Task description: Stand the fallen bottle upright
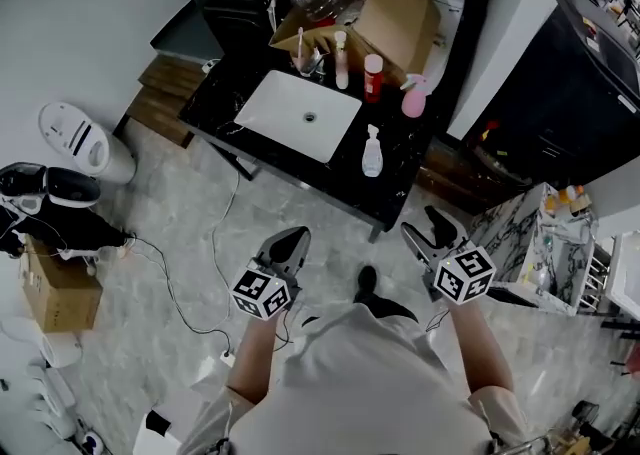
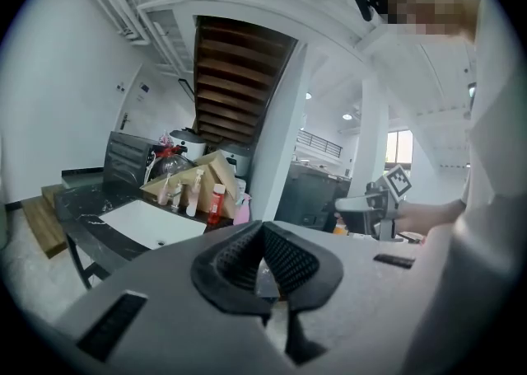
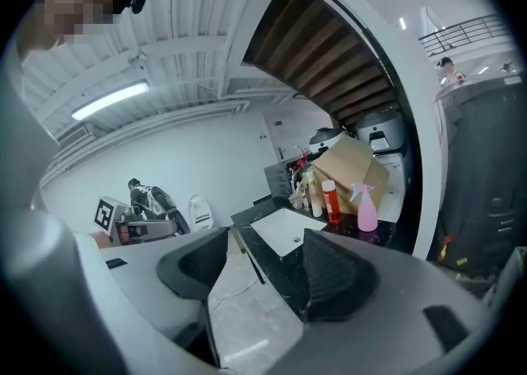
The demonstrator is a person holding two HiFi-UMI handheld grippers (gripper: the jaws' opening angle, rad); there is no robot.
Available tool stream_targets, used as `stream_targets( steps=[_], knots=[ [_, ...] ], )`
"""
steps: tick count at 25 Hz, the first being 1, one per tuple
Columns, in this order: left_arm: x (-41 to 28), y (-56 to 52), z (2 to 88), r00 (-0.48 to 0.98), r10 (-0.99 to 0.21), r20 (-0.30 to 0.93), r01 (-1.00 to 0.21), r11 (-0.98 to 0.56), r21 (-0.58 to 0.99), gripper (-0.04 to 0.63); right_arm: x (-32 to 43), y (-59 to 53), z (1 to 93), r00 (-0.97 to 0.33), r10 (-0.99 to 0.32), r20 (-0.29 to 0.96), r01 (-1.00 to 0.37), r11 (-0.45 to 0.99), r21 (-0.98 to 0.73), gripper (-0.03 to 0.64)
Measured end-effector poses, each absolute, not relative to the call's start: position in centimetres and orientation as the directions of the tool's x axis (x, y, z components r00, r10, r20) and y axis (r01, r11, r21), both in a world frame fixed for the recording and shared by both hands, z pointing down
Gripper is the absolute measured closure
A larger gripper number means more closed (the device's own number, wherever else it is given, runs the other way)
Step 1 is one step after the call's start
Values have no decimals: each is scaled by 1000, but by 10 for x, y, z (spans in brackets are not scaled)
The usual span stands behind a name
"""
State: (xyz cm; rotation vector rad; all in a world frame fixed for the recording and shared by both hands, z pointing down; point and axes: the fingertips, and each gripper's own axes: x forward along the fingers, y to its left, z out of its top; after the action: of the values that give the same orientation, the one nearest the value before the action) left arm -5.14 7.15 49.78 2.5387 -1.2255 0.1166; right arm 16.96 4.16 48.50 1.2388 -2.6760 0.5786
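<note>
A clear bottle (image 1: 372, 153) with a white pump top lies on its side on the black counter (image 1: 400, 188), just right of the white sink (image 1: 300, 113). Both grippers hover over the floor in front of the counter, well short of the bottle. My left gripper (image 1: 290, 241) (image 2: 262, 229) has its tips touching and holds nothing. My right gripper (image 1: 428, 231) (image 3: 263, 241) stands open with only floor and counter showing between its fingers. The fallen bottle does not show in either gripper view.
Behind the sink stand a pale bottle (image 1: 341, 58), a red bottle (image 1: 372, 78), a pink spray bottle (image 1: 413, 95) and a cardboard box (image 1: 385, 3). A white bin (image 1: 85, 143), a floor box (image 1: 60, 288) and cables (image 1: 190, 313) lie left. A marble shelf (image 1: 540, 233) stands right.
</note>
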Motion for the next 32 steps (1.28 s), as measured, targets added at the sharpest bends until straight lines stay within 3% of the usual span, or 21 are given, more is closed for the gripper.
stream_targets(
  steps=[19, 32],
  knots=[
    [-27, -36, 510, 539, -802, 257, -839, -485, 248, 589, 184, -94, 517, -733, -598, 325, -680, 639, -359, 330],
    [-48, -102, 520, 591, -760, 271, -805, -538, 250, 588, 162, -143, 533, -686, -617, 386, -728, 579, -368, 330]
  ],
)
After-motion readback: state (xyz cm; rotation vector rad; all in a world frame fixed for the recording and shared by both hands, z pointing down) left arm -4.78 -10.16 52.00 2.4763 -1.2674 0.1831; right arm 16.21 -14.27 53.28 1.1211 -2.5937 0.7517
